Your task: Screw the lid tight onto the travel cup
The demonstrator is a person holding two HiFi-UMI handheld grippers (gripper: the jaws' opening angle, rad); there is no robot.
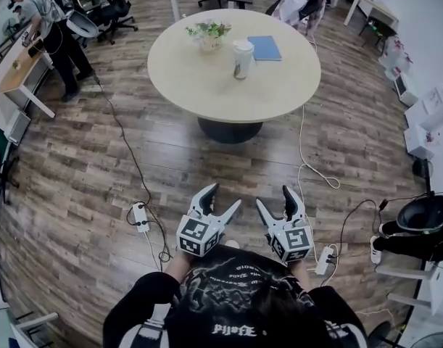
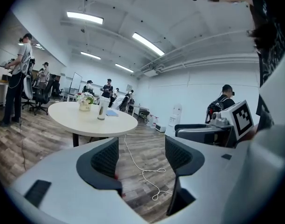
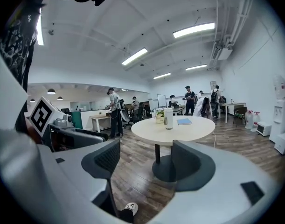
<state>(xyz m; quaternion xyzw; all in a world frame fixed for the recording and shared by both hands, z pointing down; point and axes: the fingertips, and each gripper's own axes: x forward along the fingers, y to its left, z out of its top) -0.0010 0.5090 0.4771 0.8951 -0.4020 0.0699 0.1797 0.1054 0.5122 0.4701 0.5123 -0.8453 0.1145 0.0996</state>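
Note:
The white travel cup (image 1: 243,58) stands upright on the round beige table (image 1: 206,93), far ahead of me, with a pale lid on top; whether the lid is tight I cannot tell. It also shows small in the left gripper view, cup (image 2: 101,111), and in the right gripper view, cup (image 3: 168,118). My left gripper (image 1: 225,196) and right gripper (image 1: 273,196) are held side by side close to my chest, over the wooden floor. Both stand open with nothing between the jaws, as the left gripper (image 2: 141,150) and right gripper (image 3: 146,160) show in their own views.
A potted plant (image 1: 208,33) and a blue notebook (image 1: 265,48) flank the cup. Power strips (image 1: 140,216) and a white cable (image 1: 308,167) lie on the floor between me and the table. A person (image 1: 47,27) stands at a desk far left; chairs and boxes line the right.

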